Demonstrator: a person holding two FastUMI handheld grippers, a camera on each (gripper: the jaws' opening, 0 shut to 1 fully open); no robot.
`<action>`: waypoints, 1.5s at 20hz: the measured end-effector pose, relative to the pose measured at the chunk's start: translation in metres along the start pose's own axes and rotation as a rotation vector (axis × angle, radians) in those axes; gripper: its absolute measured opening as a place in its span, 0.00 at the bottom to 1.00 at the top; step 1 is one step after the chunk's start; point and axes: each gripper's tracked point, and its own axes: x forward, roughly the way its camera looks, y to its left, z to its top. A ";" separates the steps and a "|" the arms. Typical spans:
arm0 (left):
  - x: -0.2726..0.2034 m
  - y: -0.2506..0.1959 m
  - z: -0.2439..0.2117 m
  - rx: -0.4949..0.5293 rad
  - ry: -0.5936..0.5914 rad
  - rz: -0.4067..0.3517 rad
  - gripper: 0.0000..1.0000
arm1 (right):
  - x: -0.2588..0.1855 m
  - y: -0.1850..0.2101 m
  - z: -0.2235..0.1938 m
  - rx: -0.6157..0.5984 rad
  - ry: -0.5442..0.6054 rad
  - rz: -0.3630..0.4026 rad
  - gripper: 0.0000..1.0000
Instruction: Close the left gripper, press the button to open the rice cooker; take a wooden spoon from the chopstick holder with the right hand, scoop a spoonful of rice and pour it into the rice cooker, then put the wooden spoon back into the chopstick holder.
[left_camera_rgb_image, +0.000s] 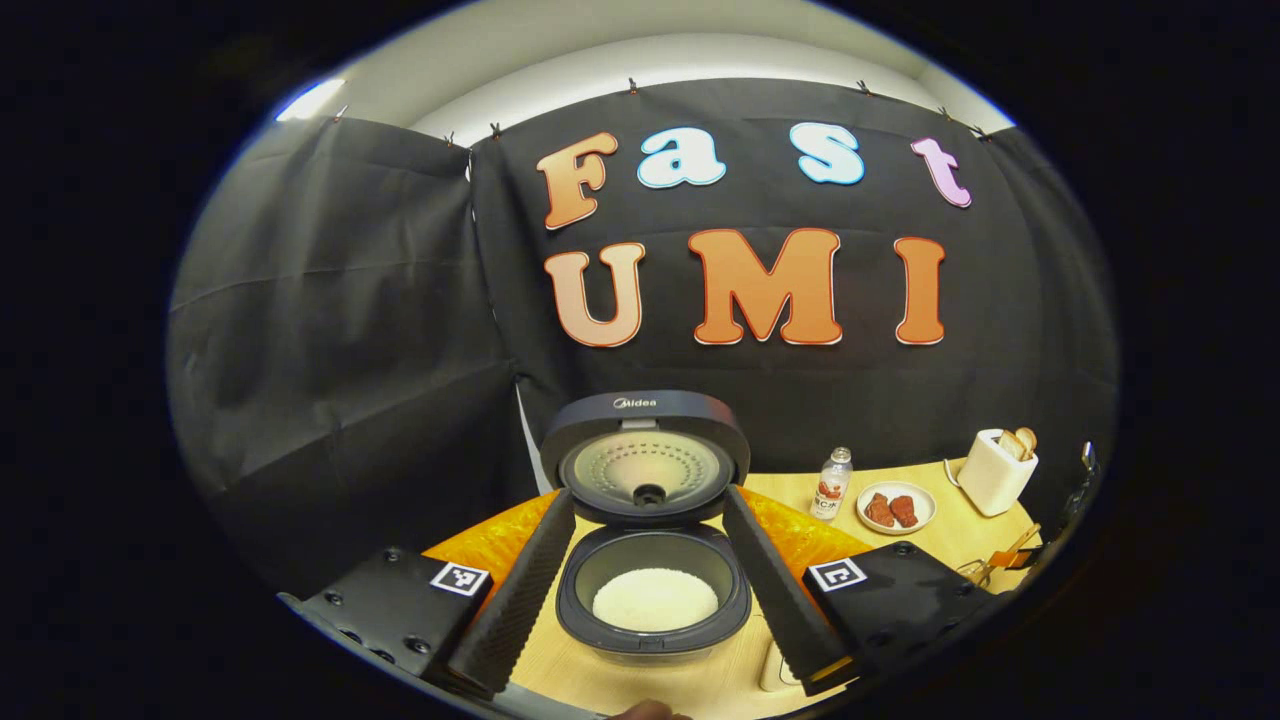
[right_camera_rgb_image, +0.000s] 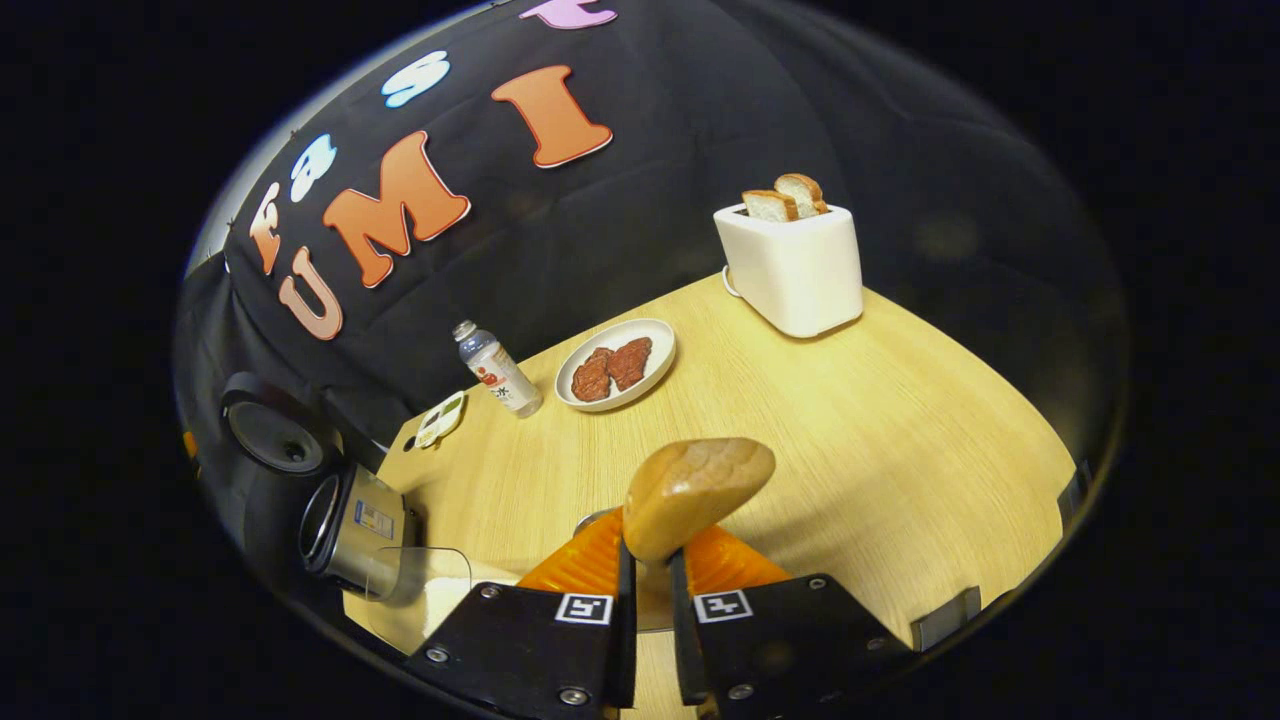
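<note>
The rice cooker (left_camera_rgb_image: 650, 610) stands open on the wooden table, lid (left_camera_rgb_image: 645, 460) raised, with white rice (left_camera_rgb_image: 655, 598) in its inner pot. My left gripper (left_camera_rgb_image: 648, 497) is open, one finger on each side of the cooker and nothing between them. In the right gripper view, my right gripper (right_camera_rgb_image: 652, 560) is shut on the wooden spoon (right_camera_rgb_image: 700, 488). The spoon's bowl sticks out past the fingertips above the table. I see no rice on it. The cooker (right_camera_rgb_image: 340, 520) lies at the left edge there, with a clear rice container (right_camera_rgb_image: 420, 590) beside it.
A white toaster (right_camera_rgb_image: 795, 265) with bread stands at the table's far side. A plate (right_camera_rgb_image: 655, 375) of reddish meat, a small bottle (right_camera_rgb_image: 497, 382) and a small white tray (right_camera_rgb_image: 440, 418) sit near the back cloth. The toaster (left_camera_rgb_image: 1003, 470), plate (left_camera_rgb_image: 930, 512) and bottle (left_camera_rgb_image: 832, 483) lie right of the cooker.
</note>
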 end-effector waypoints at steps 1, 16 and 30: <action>0.007 0.001 0.011 -0.028 -0.003 -0.013 0.94 | -0.003 -0.003 0.001 0.004 0.002 -0.004 0.22; 0.188 0.013 0.061 0.021 0.103 -0.001 0.96 | -0.120 -0.001 0.071 -0.176 -0.211 -0.121 0.92; 0.148 0.013 -0.083 -0.014 0.698 -0.004 1.00 | -0.114 0.042 0.055 -0.250 -0.201 -0.057 0.93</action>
